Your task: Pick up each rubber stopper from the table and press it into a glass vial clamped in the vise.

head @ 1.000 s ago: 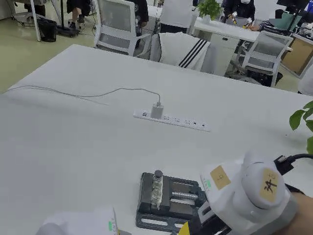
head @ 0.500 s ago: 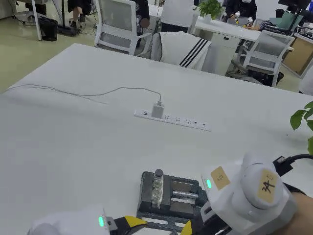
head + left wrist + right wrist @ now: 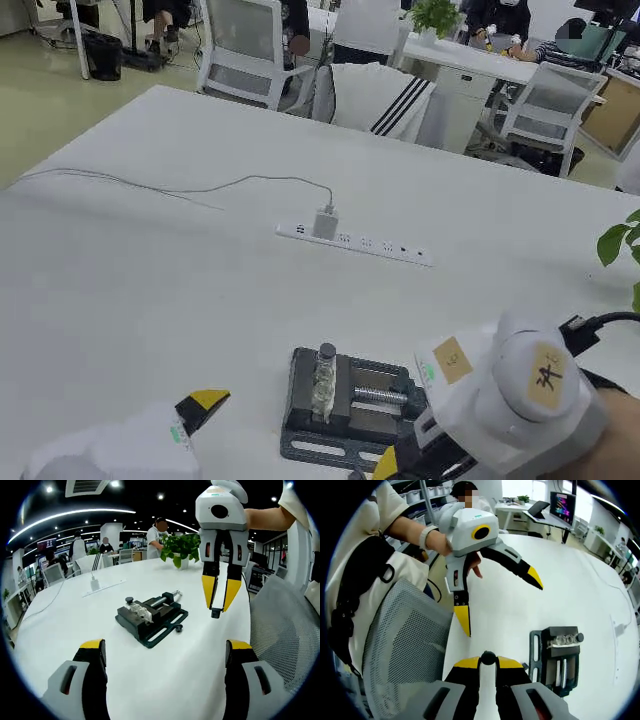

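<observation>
While hanging clear above the table (image 3: 150, 290), pinches a small black rubber stopper (image 3: 488, 656) between the yellow tips of the right claw (image 3: 488, 664), jaws drawn together on it. From the left gripper view, points that claw straight down, with the stopper at the very tips, off the surface and beside the vise (image 3: 150, 617) without touching it.

Holds the left claw (image 3: 165, 647) spread wide with nothing between its jaws, aimed across the table at the vise. From the right gripper view, hovers by the table's near edge, above a grey mesh chair (image 3: 405, 645).

Sits dark and squat on the white table near the front edge, screw end turned toward the right claw. Grips a clear glass vial (image 3: 324, 385) upright between its jaws, with a dark seated stopper (image 3: 326, 351) on top. From the right gripper view, looks like a short row of glass mouths beside the capped one; count unclear.

Farther out, well apart from the vise: a white power strip (image 3: 350, 243), a white charger (image 3: 325, 223) plugged into it, and a thin cable (image 3: 150, 188) trailing left across the table. At the far edge in the left gripper view, a potted plant (image 3: 182, 547).
</observation>
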Motion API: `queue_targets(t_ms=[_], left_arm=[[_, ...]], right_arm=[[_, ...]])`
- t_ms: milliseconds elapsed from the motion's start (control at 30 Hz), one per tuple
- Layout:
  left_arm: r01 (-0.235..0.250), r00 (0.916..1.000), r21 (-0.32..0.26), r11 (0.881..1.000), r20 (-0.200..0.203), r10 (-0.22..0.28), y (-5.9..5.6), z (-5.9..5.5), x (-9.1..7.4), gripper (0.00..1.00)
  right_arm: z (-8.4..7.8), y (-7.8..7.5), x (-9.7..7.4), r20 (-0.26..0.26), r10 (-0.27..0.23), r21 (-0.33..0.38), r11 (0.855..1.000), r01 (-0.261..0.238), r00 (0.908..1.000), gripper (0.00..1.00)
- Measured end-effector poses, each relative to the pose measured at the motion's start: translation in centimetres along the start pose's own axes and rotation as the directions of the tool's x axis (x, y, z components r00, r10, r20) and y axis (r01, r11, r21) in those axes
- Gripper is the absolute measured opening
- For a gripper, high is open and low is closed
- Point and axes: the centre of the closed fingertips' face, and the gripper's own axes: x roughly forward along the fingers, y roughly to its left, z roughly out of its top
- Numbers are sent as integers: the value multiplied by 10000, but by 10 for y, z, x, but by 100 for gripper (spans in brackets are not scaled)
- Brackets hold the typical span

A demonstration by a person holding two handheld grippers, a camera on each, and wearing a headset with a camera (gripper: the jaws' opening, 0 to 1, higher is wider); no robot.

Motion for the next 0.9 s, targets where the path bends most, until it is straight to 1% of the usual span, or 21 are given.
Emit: queue_targets(t_ms=[33, 167, 300, 467, 533, 567, 733, 900], left_arm=[[-41, 10000, -73, 10000, -75, 40, 1, -2, 0, 99], [-58, 10000, -48, 10000, -49, 58, 1, -3, -2, 99], [-130, 9999, -112, 9999, -12, 130, 2, -3, -4, 99], [-151, 9999, -185, 9997, -59, 150, 3, -6, -6, 98], [-162, 9999, -104, 9998, -31, 162, 3, -6, -7, 98], [-151, 9998, -148, 9998, -93, 150, 3, -7, -6, 98], [-179, 9997, -259, 9995, -149, 175, 3, -11, -7, 98], [-95, 9996, -289, 9995, -269, 88, 3, -14, -6, 98]], right_arm=[[0, -1, 0, -14, -24, -12, 10000, 24, 10000, 7], [0, -1, 1, -33, -1, -32, 10000, 1, 10000, 7], [-1, -5, 1, -59, -37, -56, 10000, 37, 10000, 6], [-3, -10, 0, -176, -50, -143, 9999, 47, 9998, 6], [-5, -14, -1, -266, -58, -197, 9998, 53, 9996, 6], [-6, -16, -1, -315, -62, -233, 9997, 55, 9995, 6], [-8, -31, -6, -589, -142, -465, 9989, 115, 9982, 6], [-7, -51, -13, -893, -342, -900, 9956, 261, 9954, 6]])
